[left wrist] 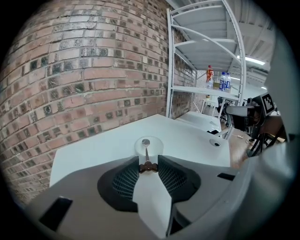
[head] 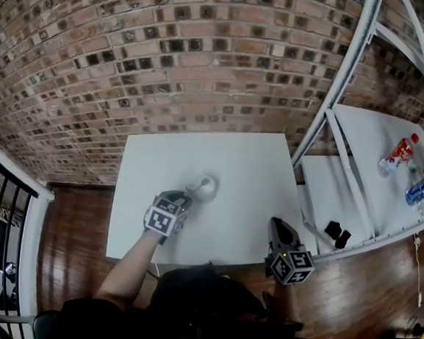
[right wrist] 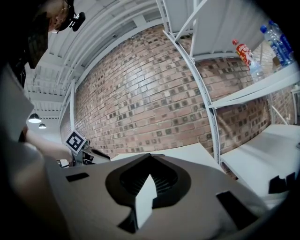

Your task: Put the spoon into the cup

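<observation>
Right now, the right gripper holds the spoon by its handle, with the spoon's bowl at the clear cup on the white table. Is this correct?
Not quite: the wrong gripper is named. The left gripper holds the spoon by its handle, with the spoon's bowl at the clear cup on the white table; the left gripper view shows it. The right gripper is shut on nothing.
</observation>
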Demonstrator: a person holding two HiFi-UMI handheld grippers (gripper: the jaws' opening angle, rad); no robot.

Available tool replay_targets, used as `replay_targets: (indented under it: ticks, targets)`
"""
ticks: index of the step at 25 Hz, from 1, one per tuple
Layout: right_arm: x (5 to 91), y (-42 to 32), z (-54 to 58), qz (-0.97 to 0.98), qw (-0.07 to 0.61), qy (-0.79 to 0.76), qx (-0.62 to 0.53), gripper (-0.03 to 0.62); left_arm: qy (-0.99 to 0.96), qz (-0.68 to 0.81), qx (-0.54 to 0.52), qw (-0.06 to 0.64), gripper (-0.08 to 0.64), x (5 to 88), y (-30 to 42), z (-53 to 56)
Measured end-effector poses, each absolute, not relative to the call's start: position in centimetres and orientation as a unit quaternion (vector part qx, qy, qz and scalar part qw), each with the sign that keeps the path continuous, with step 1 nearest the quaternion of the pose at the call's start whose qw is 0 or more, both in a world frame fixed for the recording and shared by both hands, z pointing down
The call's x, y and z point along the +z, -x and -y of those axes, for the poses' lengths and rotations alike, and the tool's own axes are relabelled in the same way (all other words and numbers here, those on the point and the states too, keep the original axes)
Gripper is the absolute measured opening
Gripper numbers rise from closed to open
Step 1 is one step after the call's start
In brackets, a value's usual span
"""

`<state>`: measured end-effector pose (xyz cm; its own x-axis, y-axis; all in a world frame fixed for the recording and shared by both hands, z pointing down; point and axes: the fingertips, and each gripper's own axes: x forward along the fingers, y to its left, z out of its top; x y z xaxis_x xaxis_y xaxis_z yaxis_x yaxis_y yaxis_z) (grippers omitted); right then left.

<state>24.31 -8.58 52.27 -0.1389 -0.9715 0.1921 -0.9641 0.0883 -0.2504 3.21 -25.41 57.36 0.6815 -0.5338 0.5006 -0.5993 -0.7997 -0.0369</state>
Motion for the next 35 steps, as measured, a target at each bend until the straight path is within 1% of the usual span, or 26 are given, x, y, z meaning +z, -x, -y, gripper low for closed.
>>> replay_targets:
  ticks: [8, 16, 29, 32, 35]
  targets:
    - [52.0, -25.6, 8.5, -0.728, 0.016, 0.668, -0.156, 0.005, -0.915, 0.311, 0.250, 0.070, 0.121, 57.2, -4.3, 26.8]
    - [52.2, -25.9, 8.6, -0.725, 0.017, 0.670, -0.159, 0.005, -0.912, 0.305, 0.258, 0.095, 0.121, 58.8, -6.0, 27.5]
    - [52.6, -26.2, 8.4, -0.723, 0.013, 0.672, -0.163, 0.005, -0.914, 0.300, 0.255, 0.095, 0.123, 59.1, -6.8, 27.8]
    - [52.4, -26.2, 8.6, -0.725, 0.014, 0.668, -0.163, 0.005, -0.915, 0.296, 0.256, 0.098, 0.198, 59.0, -6.9, 27.6]
    - [52.5, -26.0, 8.8, -0.730, 0.012, 0.664, -0.164, 0.005, -0.918, 0.306, 0.236, 0.092, 0.202, 58.3, -6.4, 27.4]
